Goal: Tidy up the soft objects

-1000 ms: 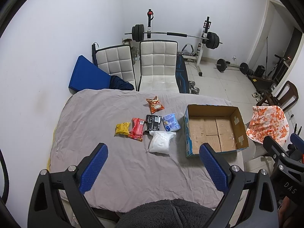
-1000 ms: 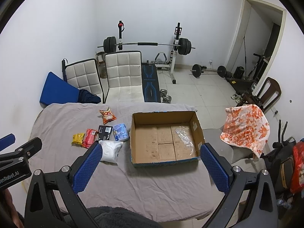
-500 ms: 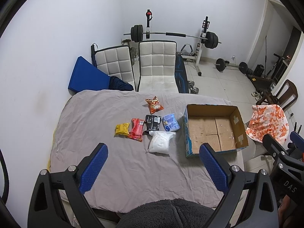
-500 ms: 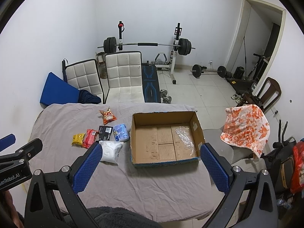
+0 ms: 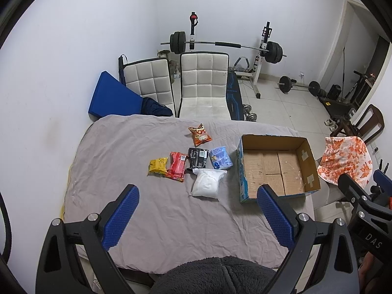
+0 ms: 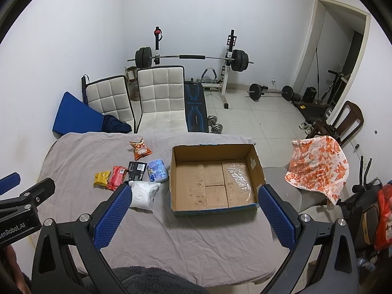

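Several soft packets lie on the grey-covered table [image 5: 122, 147]: an orange snack bag [image 5: 199, 136], a yellow packet [image 5: 158, 165], a red packet [image 5: 177, 169], a black packet [image 5: 198, 158], a blue packet [image 5: 220, 161] and a white bag [image 5: 207, 186]. An empty open cardboard box [image 5: 276, 169] stands to their right, also in the right wrist view [image 6: 215, 178]. My left gripper [image 5: 197, 216] is open and empty, held above the table's near edge. My right gripper [image 6: 193, 216] is open and empty, in front of the box.
Two white chairs [image 5: 203, 85] stand behind the table, with a blue pad [image 5: 112, 98] and a barbell rack [image 5: 225, 46]. A chair with an orange-patterned cloth [image 6: 318, 169] stands right of the table. Dark fleece clothing [image 5: 215, 276] is at the bottom edge.
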`<action>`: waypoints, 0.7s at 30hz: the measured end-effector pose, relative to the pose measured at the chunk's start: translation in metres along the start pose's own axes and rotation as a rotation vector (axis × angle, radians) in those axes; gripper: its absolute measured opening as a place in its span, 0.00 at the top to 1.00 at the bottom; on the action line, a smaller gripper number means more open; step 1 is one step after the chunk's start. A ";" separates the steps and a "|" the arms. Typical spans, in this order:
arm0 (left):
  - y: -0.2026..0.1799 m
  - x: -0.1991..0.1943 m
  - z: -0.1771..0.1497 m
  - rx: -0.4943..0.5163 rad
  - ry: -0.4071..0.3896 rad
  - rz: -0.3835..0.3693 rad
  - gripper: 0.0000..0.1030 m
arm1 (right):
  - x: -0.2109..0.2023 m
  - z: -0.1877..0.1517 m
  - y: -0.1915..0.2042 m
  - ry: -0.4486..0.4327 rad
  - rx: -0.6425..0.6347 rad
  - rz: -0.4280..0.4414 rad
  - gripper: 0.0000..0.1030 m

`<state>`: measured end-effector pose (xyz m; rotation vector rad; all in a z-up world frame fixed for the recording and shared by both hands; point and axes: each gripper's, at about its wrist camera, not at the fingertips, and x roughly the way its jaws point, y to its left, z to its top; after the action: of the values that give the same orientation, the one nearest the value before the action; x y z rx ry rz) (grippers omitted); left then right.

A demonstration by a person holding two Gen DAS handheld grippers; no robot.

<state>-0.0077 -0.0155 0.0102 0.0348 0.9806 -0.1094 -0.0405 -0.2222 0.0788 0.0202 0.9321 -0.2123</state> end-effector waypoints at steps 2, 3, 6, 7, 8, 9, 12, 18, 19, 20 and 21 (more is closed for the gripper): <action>-0.001 -0.001 0.004 -0.002 -0.002 0.002 0.04 | 0.001 0.000 0.000 0.003 0.006 0.006 0.00; -0.001 -0.001 0.006 -0.003 -0.003 0.002 0.04 | 0.001 0.000 0.000 0.005 0.008 0.007 0.00; 0.001 0.004 0.009 -0.015 0.005 -0.010 0.04 | 0.008 0.003 0.002 0.015 0.015 0.017 0.00; 0.003 0.007 0.009 -0.023 0.010 -0.023 0.04 | 0.010 0.004 0.003 0.017 0.018 0.021 0.00; 0.005 0.011 0.010 -0.037 0.015 -0.044 0.04 | 0.013 0.005 0.004 0.021 0.021 0.026 0.00; 0.007 0.013 0.010 -0.049 0.021 -0.061 0.04 | 0.017 0.004 0.005 0.025 0.023 0.032 0.00; 0.015 0.031 0.013 -0.083 0.063 -0.110 0.00 | 0.032 0.007 0.009 0.044 0.038 0.059 0.00; 0.038 0.074 0.012 -0.110 0.112 -0.080 0.00 | 0.105 0.013 0.032 0.161 0.048 0.137 0.00; 0.042 0.078 0.011 -0.108 0.115 -0.066 0.00 | 0.129 0.014 0.042 0.204 0.052 0.162 0.00; 0.048 0.088 0.013 -0.104 0.117 -0.042 0.00 | 0.142 0.014 0.049 0.224 0.054 0.174 0.00; 0.054 0.095 0.013 -0.103 0.116 -0.023 0.00 | 0.168 0.013 0.061 0.266 0.054 0.195 0.00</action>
<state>0.0616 0.0295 -0.0624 -0.0653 1.1011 -0.0790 0.0785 -0.1924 -0.0519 0.1924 1.1814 -0.0538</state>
